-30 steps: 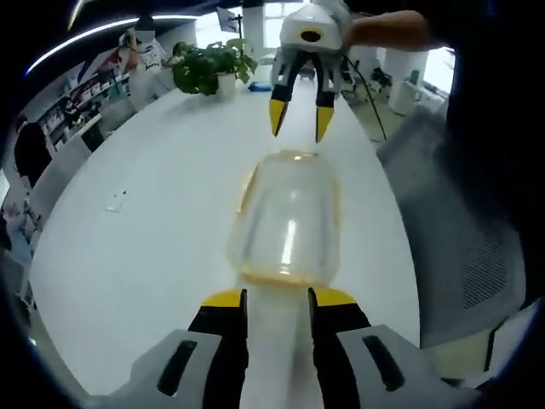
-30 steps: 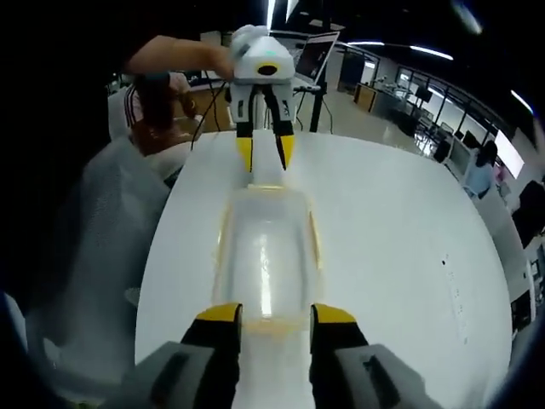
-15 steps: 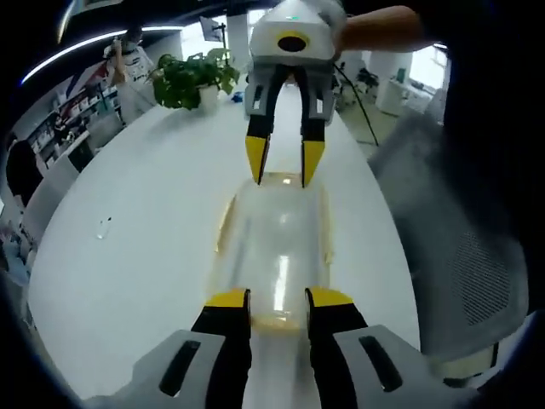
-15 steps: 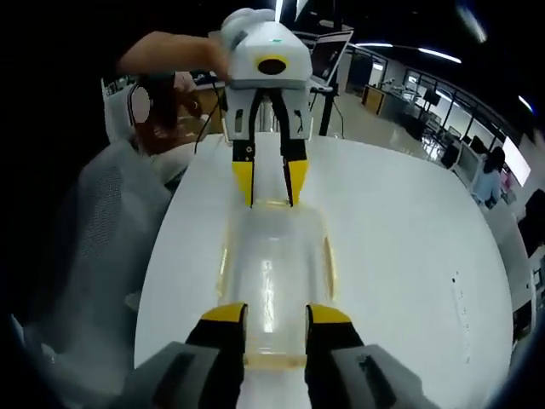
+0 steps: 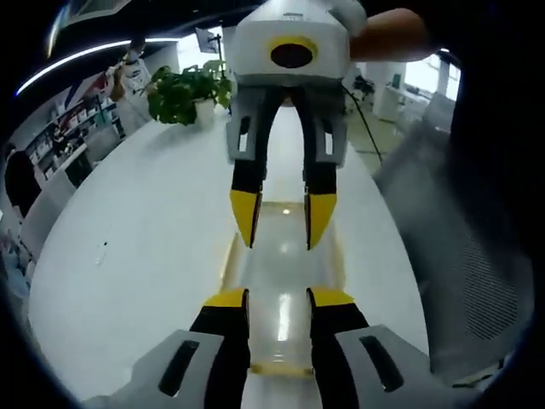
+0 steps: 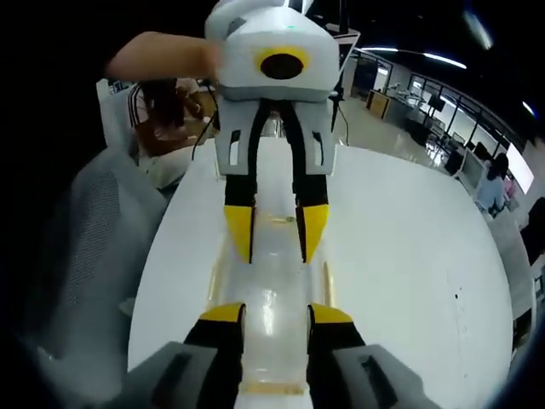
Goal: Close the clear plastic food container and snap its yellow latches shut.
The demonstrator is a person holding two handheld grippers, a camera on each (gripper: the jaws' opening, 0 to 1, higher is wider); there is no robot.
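Note:
The clear plastic container lies lengthwise on the white table, lid on top. A yellow latch shows at its near end and a yellow strip along its left side. My left gripper is open, its yellow-tipped jaws spread over the container's near half. My right gripper comes in from the far end, open, tips pointing down at the lid. In the right gripper view the container runs under my right gripper, with the left gripper facing it, open. I cannot tell whether the tips touch the lid.
A potted plant stands at the table's far end. A grey mesh chair sits beside the table, also seen as the chair. A small object lies on the table. A hand holds the left gripper.
The two grippers have closed in on each other along the container. Their tips, first at opposite ends, now nearly meet over the middle of the lid.

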